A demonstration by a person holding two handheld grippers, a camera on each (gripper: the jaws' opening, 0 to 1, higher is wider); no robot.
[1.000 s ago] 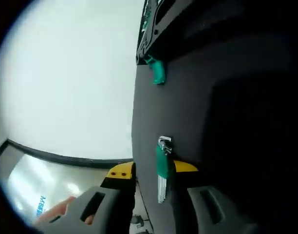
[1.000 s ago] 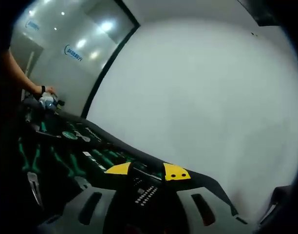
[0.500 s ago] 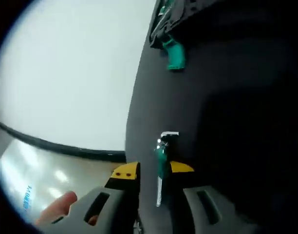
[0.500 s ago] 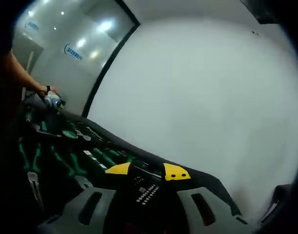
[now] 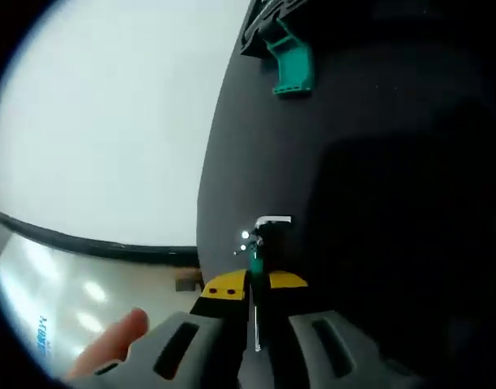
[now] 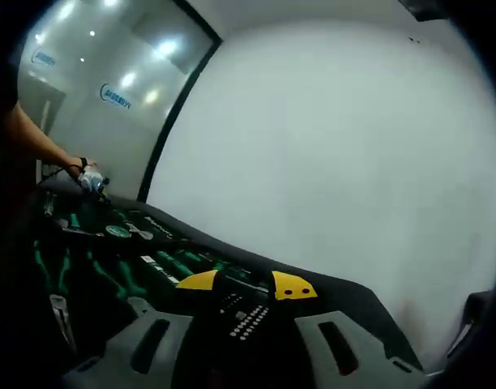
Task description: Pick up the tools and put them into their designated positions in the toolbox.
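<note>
Between left tongs (image 5: 256, 285): hex key set (image 5: 256, 251), clamped.
Held upright for slotting into toolbox (image 6: 151, 267); right tongs (image 6: 244, 285) spread, carrying nothing.

The hex key set (image 5: 256, 259) was silver with a green holder. Above it, a green latch (image 5: 292, 69) stood on the black toolbox (image 5: 353, 162). The jaw tips were yellow.

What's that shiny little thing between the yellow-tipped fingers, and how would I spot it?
Find the big black surface in the left gripper view. At its lower part, the left gripper pinches a set of hex keys: bent silver rods in a green holder, unlike the plain green latch above.
</note>
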